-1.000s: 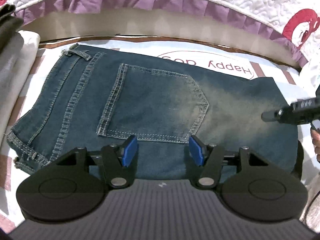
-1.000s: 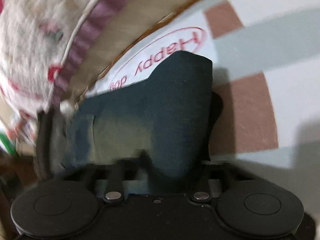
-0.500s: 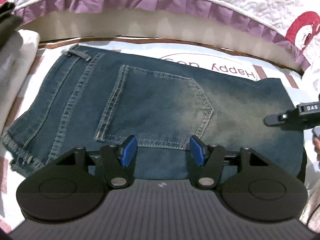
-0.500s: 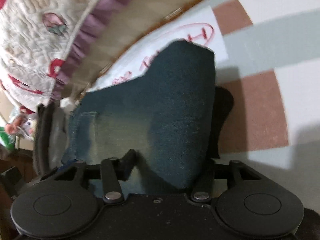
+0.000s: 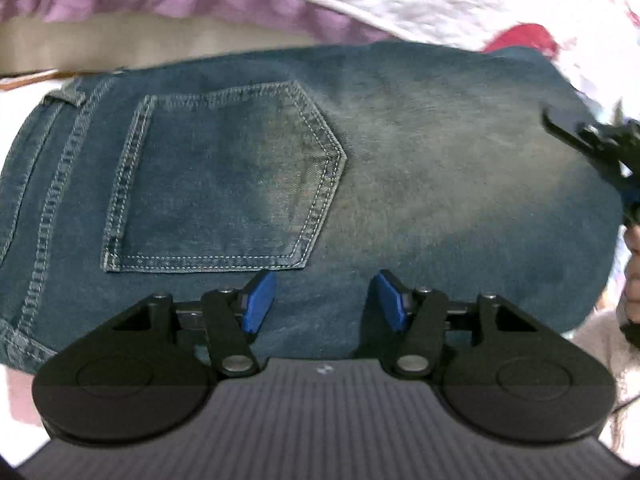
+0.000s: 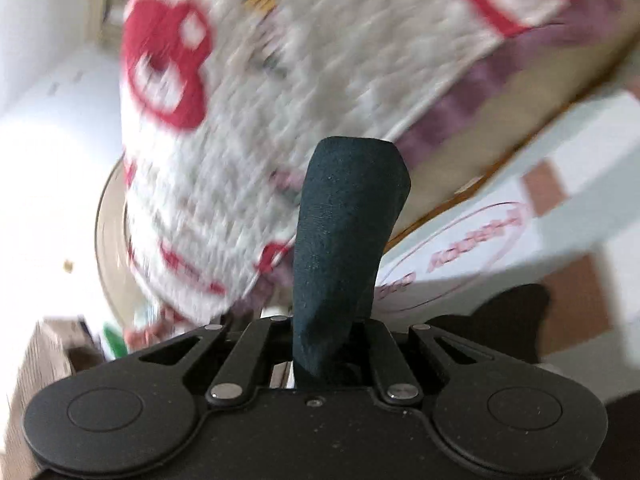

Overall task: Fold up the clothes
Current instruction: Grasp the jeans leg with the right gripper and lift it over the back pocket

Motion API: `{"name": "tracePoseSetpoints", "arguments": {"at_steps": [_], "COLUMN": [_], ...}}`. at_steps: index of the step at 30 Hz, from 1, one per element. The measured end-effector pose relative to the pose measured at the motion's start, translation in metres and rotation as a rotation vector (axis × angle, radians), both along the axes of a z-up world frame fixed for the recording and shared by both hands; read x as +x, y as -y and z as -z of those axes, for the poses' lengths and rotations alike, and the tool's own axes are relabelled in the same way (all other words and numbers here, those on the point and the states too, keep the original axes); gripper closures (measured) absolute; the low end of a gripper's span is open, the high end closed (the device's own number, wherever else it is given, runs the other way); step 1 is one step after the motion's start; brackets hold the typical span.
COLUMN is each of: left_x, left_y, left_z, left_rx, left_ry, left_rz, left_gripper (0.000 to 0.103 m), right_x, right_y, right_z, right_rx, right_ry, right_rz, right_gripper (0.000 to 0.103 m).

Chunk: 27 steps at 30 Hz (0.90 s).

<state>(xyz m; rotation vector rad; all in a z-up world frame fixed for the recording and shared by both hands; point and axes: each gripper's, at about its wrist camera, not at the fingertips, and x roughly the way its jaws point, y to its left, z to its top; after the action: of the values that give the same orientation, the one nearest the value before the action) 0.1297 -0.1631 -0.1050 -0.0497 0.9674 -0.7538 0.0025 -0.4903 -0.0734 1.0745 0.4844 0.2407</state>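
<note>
Folded blue jeans [image 5: 360, 168] fill the left wrist view, back pocket [image 5: 224, 184] facing up. My left gripper [image 5: 325, 292] hovers over their near edge, blue pads [image 5: 260, 300] apart and closing slightly, with nothing pinched between them. At the jeans' right end my right gripper [image 5: 592, 140] appears as a black tip. In the right wrist view that right gripper [image 6: 328, 344] is closing, its jaws squeezed onto a raised fold of dark denim [image 6: 348, 220] that sticks up between them and hides the pads.
A quilted white cover with red figures and a purple ruffle [image 5: 240, 4] hangs behind the jeans, blurred in the right wrist view [image 6: 280, 80]. Below lies a mat with brown squares and a red printed oval [image 6: 460, 256]. A hand [image 5: 634, 280] shows at the right edge.
The right gripper has clamped onto the jeans' right end and lifted it, its view swinging up to the quilt. The left gripper has moved in closer over the jeans.
</note>
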Motion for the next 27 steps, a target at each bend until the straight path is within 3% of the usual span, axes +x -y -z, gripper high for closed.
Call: {"name": "tracePoseSetpoints", "arguments": {"at_steps": [2, 4, 7, 11, 13, 15, 17, 21, 24, 27], "left_x": [-0.007, -0.015, -0.017, 0.011, 0.024, 0.033, 0.037, 0.04, 0.041, 0.043], "left_y": [0.012, 0.025, 0.034, 0.023, 0.008, -0.002, -0.009, -0.031, -0.051, -0.065], "left_z": [-0.006, -0.012, -0.016, 0.017, 0.032, 0.028, 0.02, -0.003, -0.022, -0.032], "left_rx": [0.009, 0.018, 0.046, 0.192, 0.189, 0.139, 0.114, 0.07, 0.038, 0.101], "left_ry": [0.075, 0.15, 0.22, 0.021, -0.062, -0.095, -0.087, -0.062, -0.082, -0.026], "left_rz": [0.052, 0.103, 0.127, 0.022, -0.008, -0.037, -0.072, -0.142, -0.146, -0.12], "left_gripper": [0.048, 0.047, 0.046, 0.046, 0.046, 0.047, 0.047, 0.047, 0.047, 0.046], "right_x": [-0.024, -0.041, -0.031, -0.006, 0.008, 0.03, 0.052, 0.091, 0.119, 0.146], "right_y": [0.023, 0.032, 0.036, 0.027, 0.023, 0.012, 0.001, -0.014, -0.047, -0.081], "right_z": [0.006, 0.009, 0.014, -0.011, -0.03, -0.051, -0.068, -0.081, -0.092, -0.089], "right_rx": [0.034, 0.005, -0.027, -0.13, -0.154, -0.222, -0.256, -0.126, -0.216, -0.281], "right_ry": [-0.052, -0.116, -0.227, -0.278, -0.288, -0.338, -0.399, -0.483, -0.536, -0.594], "right_rz": [0.091, 0.171, 0.188, 0.106, 0.034, -0.027, -0.07, -0.109, -0.132, -0.151], "right_gripper": [0.093, 0.093, 0.093, 0.093, 0.093, 0.093, 0.093, 0.092, 0.092, 0.091]}}
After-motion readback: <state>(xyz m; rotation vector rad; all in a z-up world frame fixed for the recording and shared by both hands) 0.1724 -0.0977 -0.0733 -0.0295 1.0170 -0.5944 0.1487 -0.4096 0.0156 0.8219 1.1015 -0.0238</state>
